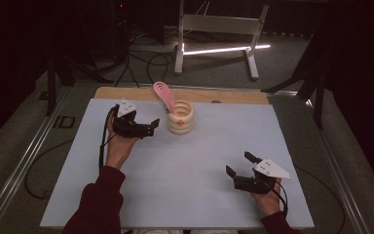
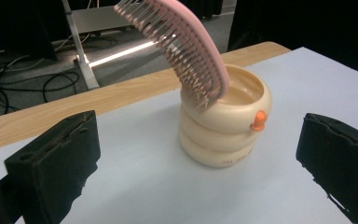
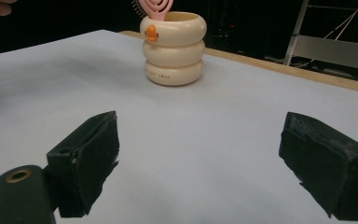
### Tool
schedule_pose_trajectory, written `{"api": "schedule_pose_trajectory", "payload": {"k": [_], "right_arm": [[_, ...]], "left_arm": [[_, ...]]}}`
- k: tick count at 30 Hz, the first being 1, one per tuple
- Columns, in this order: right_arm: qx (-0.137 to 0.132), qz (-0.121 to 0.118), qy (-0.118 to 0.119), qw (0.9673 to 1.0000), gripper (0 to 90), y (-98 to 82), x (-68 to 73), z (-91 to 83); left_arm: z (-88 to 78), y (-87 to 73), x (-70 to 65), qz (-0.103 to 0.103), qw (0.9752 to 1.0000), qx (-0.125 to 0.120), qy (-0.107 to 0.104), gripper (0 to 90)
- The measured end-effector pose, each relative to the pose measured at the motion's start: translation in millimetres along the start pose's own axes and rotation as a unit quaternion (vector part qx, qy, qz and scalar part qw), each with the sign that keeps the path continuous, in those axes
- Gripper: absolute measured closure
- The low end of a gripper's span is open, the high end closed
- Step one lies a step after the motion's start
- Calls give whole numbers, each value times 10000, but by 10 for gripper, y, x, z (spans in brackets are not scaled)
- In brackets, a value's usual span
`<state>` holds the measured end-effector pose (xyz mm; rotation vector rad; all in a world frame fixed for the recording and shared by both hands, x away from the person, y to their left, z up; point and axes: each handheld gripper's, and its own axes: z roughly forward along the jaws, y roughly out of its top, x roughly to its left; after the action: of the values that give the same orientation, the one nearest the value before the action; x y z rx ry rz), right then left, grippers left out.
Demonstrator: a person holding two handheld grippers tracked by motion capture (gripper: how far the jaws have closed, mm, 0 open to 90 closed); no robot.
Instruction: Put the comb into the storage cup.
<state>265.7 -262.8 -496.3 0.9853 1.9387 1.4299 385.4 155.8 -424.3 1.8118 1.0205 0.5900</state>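
Pink plastic stands out first: the hairbrush (image 1: 165,96) sits handle-down in the cream ringed cup (image 1: 180,118), its bristled head leaning out over the rim toward the far left, so we judge the brush as already stowed, or else not yet taken out; nothing grips it now. Our left gripper (image 1: 152,125) hovers just beside the cup on its left, jaws spread wide and empty, with the cup framed between them in the left gripper view. Our right gripper (image 1: 238,165) rests well apart near the front right of the table, also wide open and holding nothing. What is left, as we read it, is either a closing reach on the cup or brush or a simple withdrawal. The pale table sheet (image 1: 185,195) is bare between us and the cup, giving free room; the cup stands near the far wooden edge (image 1: 126,92), so pushes away from us have little margin.
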Motion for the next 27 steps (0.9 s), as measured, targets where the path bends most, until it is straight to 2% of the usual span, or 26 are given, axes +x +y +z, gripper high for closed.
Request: {"api": "schedule_pose_trajectory", "payload": {"k": [13,23,27], "right_arm": [[-13,4,-5,10000,117,12,-12,-7],[-33,-13,-22,10000,114,35,-8,-18],[-19,-6,-27,10000,110,42,-6,-19]], "left_arm": [[-214,-194,5,12,9999,-127,-20,4],[-368,-430,-14,34,9998,-215,17,4],[-434,-603,-32,86,9997,-217,68,4]]}}
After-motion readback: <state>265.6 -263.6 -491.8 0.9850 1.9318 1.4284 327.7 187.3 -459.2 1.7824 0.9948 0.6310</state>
